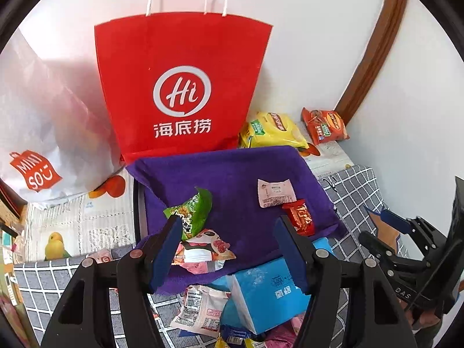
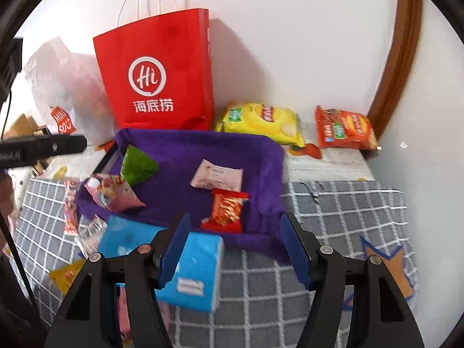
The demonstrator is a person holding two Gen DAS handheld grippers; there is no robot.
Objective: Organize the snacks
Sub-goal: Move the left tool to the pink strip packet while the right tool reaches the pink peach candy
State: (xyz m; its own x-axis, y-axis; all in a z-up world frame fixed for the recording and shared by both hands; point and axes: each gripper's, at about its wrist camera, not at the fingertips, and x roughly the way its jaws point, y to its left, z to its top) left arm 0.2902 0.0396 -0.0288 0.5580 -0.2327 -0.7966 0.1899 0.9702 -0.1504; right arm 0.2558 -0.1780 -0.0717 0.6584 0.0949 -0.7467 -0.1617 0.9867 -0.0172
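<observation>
A purple cloth-lined tray (image 1: 232,174) (image 2: 188,150) holds a green snack packet (image 1: 194,208) (image 2: 136,165), a pink-white packet (image 1: 203,249) (image 2: 113,194), a pale sachet (image 1: 275,192) (image 2: 217,178) and a red candy packet (image 1: 300,216) (image 2: 226,210). My left gripper (image 1: 229,249) is open, its fingers above the tray's near edge, left pad beside the green packet. My right gripper (image 2: 235,246) is open and empty over the tray's near right corner. A blue tissue pack (image 1: 266,293) (image 2: 191,272) lies in front of the tray.
A red Haidilao paper bag (image 1: 179,87) (image 2: 156,72) stands behind the tray, a white Miniso bag (image 1: 43,121) (image 2: 58,92) to its left. Yellow (image 1: 272,130) (image 2: 261,120) and orange (image 1: 324,126) (image 2: 345,129) chip bags lie at back right. Loose packets (image 1: 200,310) lie near the front.
</observation>
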